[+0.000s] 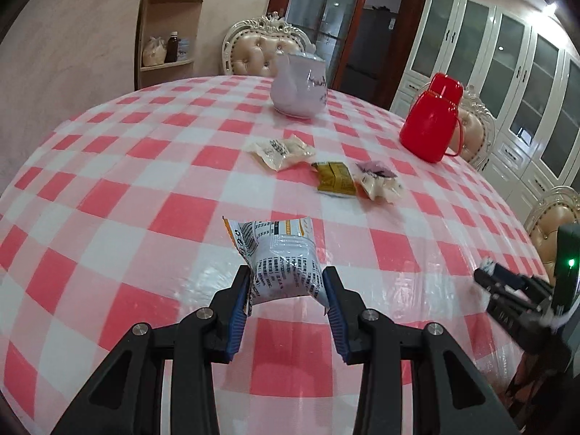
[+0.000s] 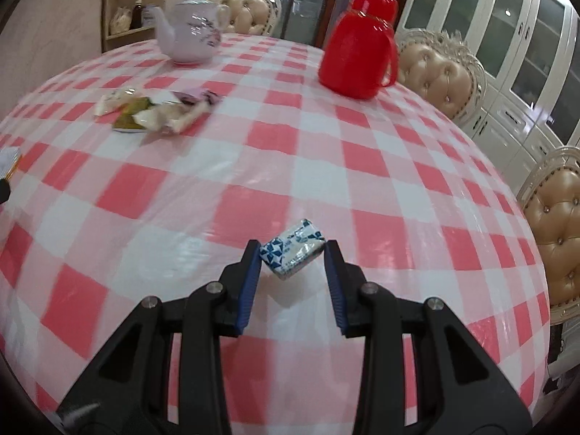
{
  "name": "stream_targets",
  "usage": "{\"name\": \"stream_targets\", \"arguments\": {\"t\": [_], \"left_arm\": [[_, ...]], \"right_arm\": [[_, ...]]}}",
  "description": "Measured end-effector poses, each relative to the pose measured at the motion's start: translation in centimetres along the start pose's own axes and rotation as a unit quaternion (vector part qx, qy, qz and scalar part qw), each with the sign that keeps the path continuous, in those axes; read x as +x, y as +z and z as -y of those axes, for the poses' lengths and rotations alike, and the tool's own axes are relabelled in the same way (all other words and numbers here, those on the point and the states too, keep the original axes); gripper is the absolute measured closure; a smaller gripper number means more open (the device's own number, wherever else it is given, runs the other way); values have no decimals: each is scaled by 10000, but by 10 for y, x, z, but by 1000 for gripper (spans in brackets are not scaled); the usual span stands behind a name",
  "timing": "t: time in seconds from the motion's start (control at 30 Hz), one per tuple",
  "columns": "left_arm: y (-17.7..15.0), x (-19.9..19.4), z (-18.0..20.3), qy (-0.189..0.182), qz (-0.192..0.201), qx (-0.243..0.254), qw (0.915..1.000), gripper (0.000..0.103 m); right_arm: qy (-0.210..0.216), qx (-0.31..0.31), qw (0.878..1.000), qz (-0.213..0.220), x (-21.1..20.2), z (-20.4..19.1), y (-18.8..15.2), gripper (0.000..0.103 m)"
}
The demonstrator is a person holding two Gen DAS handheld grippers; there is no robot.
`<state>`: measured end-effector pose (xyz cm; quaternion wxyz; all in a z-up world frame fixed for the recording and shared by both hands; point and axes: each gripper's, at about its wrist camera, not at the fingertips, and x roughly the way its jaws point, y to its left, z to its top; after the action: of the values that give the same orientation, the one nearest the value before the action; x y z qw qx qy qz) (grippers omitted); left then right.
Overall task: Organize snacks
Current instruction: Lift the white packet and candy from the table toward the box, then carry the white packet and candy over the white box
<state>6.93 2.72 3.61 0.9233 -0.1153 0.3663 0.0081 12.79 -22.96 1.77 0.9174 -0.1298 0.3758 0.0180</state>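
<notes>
A: Which step was in hand?

B: Gathering. The left hand-held gripper [image 1: 286, 282] was clenched on a white printed snack packet [image 1: 281, 257], low in the frame's centre. The right hand-held gripper [image 2: 293, 257] bracketed a blue-white candy [image 2: 293, 247] on the bench [image 2: 362, 188]; whether it pinched, I couldn't tell.

A: Next?

B: Probably carrying both to the snack pile [image 2: 156, 110], upper left.

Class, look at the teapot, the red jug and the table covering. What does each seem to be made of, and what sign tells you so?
Teapot: probably glazed ceramic, white and glossy with a painted dark motif.
Red jug: looks like moulded plastic, one uniform red with soft highlights on its lid and handle.
Checked table covering: likely plastic or vinyl sheet, since the light glares off it near the left gripper and fine wrinkles show.
</notes>
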Motion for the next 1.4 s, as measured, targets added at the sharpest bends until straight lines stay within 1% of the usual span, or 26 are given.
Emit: {"name": "stream_targets", "arguments": {"t": [0.07,0.17,0.47,0.53,0.73,0.8,0.83,0.87,0.9,1.0,1.07,1.23,1.4], "left_arm": [[0,-4,-3,-15,27,34,10000,62],[-1,-8,-11,-13,47,23,10000,62],[-10,-18,-48,164,40,-133,9998,62],[-11,-22,-50,196,82,-112,9997,62],[-18,-28,-53,353,117,173,9992,62],[-23,-33,-60,433,145,196,9988,62],[-25,-35,-65,442,125,133,9989,62],[-26,-39,-75,376,128,-34,9992,62],[-27,-44,-81,342,171,-137,9992,62],[-32,-62,-99,431,373,-292,9979,62],[-37,-73,-113,425,485,-414,9971,62],[-52,-95,-148,539,656,-755,9935,62],[-62,-128,-179,766,851,-842,9899,62]], "right_arm": [[102,-33,9999,9,-6,-16,-2,64],[115,-248,9996,99,-20,-44,-4,64],[452,-641,9965,293,-52,-115,-7,64],[505,-673,9960,309,-55,-125,-8,64],[775,-613,9946,317,-63,-147,-10,64],[982,-499,9935,297,-66,-151,-10,64],[1141,-407,9922,284,-68,-153,-9,64],[1299,-328,9906,274,-71,-157,-9,64],[1463,-266,9885,274,-73,-161,-8,64],[1924,-220,9806,318,-82,-178,-8,64],[2196,-226,9749,291,-86,-193,-9,64],[2687,-483,9619,161,-97,-238,-17,64],[3034,-792,9493,217,-114,-274,-23,64]]}}
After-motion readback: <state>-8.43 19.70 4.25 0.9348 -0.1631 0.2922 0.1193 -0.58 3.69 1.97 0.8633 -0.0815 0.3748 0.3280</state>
